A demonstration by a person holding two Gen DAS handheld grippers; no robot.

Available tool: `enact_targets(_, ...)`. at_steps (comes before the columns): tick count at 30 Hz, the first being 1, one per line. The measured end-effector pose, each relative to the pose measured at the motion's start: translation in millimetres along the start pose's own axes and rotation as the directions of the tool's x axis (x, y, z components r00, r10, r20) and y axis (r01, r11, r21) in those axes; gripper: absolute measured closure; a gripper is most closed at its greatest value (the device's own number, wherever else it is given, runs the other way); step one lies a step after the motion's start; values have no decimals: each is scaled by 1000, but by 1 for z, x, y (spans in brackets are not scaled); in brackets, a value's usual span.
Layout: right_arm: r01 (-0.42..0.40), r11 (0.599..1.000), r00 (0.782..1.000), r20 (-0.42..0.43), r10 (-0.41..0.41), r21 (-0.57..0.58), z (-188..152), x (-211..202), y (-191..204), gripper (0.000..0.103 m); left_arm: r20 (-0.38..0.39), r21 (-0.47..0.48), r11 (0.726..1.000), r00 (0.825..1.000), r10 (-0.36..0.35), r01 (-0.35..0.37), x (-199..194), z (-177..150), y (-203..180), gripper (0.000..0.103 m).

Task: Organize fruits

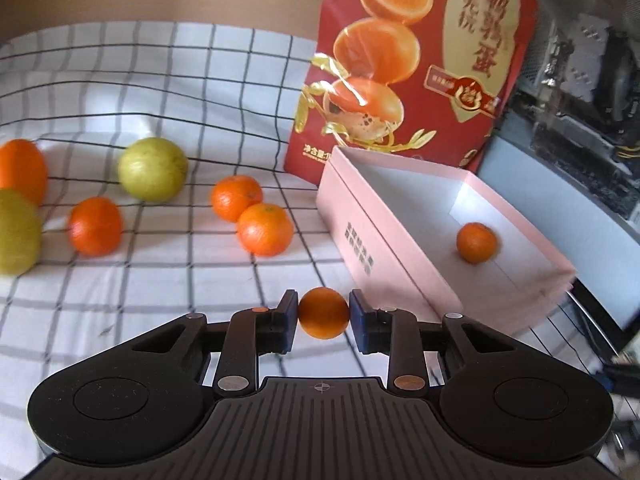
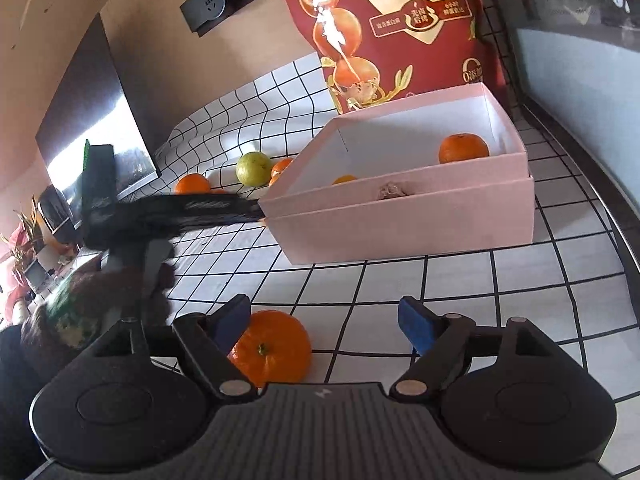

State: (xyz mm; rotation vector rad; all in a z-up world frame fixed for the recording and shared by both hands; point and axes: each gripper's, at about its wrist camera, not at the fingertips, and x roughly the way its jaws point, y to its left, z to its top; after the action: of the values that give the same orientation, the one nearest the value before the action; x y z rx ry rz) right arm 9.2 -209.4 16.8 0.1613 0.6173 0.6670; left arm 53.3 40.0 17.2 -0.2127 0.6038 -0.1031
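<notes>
My left gripper (image 1: pixel 323 318) is shut on a small orange (image 1: pixel 323 312), held above the checked cloth just left of the pink box (image 1: pixel 372 220). One orange (image 1: pixel 477 242) lies inside the box. Several oranges (image 1: pixel 264 229) and two green fruits (image 1: pixel 153 169) lie on the cloth to the left. In the right wrist view my right gripper (image 2: pixel 324 324) is open, low over the cloth, with an orange (image 2: pixel 272 347) by its left finger. The box (image 2: pixel 400 216) stands ahead with two oranges (image 2: pixel 463 148) showing inside. The left gripper (image 2: pixel 180 208) is a dark blur beside the box.
A tall red snack bag (image 1: pixel 412 60) stands behind the box. A dark cabinet or appliance (image 1: pixel 580 100) is at the right, past the table edge. A dark screen (image 2: pixel 92 128) and wall socket (image 2: pixel 208 4) are on the wall at the left.
</notes>
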Motion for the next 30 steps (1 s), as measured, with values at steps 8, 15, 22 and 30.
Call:
enact_targets(8,13,1000,1000,-9,-13,8,0,2,3,21,5,62,997,999,39,-39,-65,-54,-25,71)
enact_targets(15,124,984,992,2,-125,-127,0,0,39,20,23,30,999,999,29,-30,-65,-65,-27,71)
enact_targets(22,199,949,980,45,-194,-245,-7,0,64,18,28,-31,1000,1000,-1,2,-64,-70,-18,71)
enact_targets(30,153,958,988,23,-151,-243,-12,5,67,17,16,-14,1000,1000,4,-4,-61,-73,-24,71)
